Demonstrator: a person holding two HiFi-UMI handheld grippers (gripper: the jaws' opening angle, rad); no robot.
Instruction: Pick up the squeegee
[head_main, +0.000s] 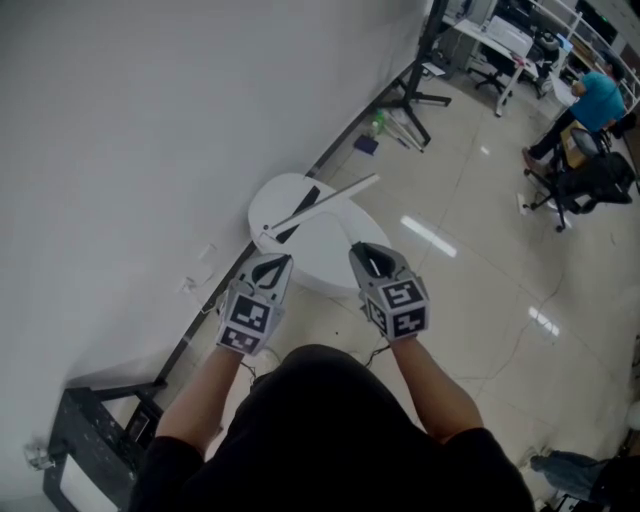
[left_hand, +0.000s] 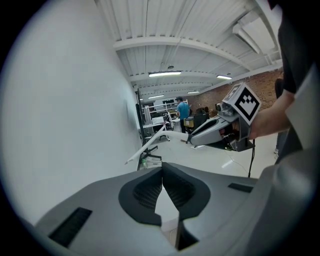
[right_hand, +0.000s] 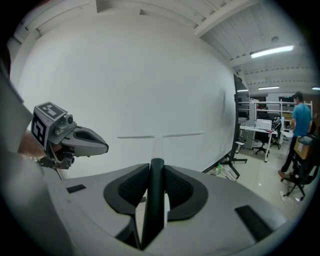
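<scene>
A T-shaped white squeegee (head_main: 335, 196) hangs over a round white table (head_main: 330, 262) beside the white wall. My right gripper (head_main: 368, 250) is shut on the squeegee's dark handle (right_hand: 156, 200). In the right gripper view the white stem rises from the jaws to the level blade (right_hand: 160, 135), seen against the wall. The left gripper (head_main: 272, 262) is held alongside at about the same height, shut with nothing between its pads (left_hand: 150, 192). In the left gripper view the squeegee (left_hand: 147, 145) slants up to the right gripper (left_hand: 192, 140). The left gripper (right_hand: 102, 147) shows at the left of the right gripper view.
The white wall (head_main: 150, 130) fills the left side. A black stand (head_main: 415, 95) and a green bottle (head_main: 377, 125) are on the floor beyond the table. A black frame (head_main: 100, 420) stands at the lower left. A person in a teal shirt (head_main: 598, 95) and office chairs (head_main: 590, 175) are far right.
</scene>
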